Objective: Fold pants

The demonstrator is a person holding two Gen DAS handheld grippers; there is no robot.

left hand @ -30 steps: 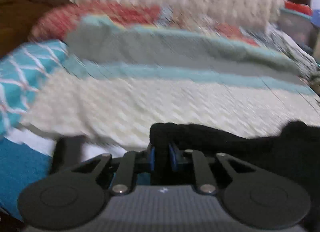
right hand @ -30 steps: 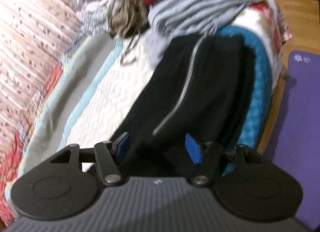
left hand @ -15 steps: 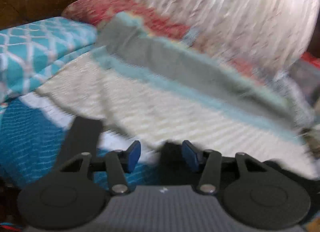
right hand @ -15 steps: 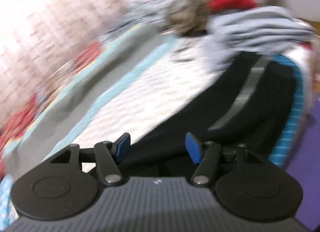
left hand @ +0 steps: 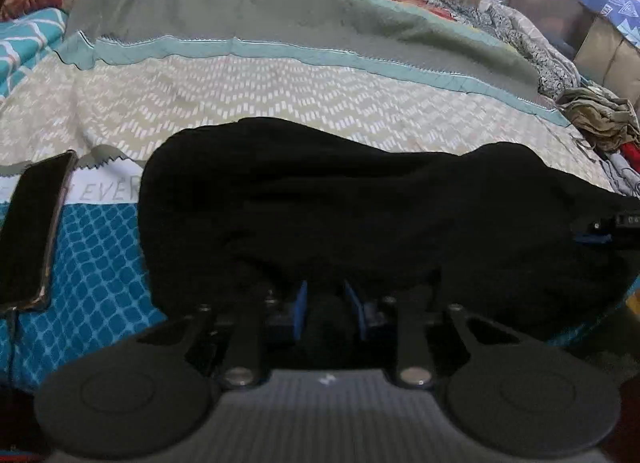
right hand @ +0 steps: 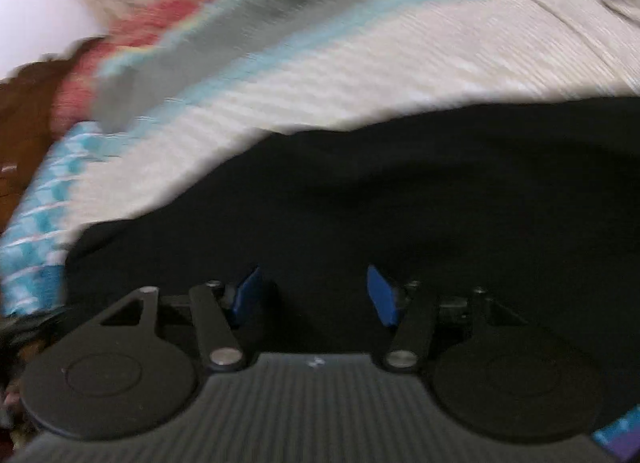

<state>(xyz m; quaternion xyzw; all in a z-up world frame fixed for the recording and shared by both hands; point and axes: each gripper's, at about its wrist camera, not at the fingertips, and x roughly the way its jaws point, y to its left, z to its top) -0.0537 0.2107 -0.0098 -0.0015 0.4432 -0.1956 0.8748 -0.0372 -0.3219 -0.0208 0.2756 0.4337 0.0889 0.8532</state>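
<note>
The black pants (left hand: 360, 215) are spread in a heap across the near edge of the bed (left hand: 280, 95), over its pale patterned cover. The left gripper (left hand: 325, 313) is seen with its jaws narrow, having just been closing, a dark fold of the pants lying between them, though pressing cannot be told. The right gripper (right hand: 316, 295) is seen over the pants with its jaws moderately apart, having just been closing, the cloth lying beneath and between them.
</note>
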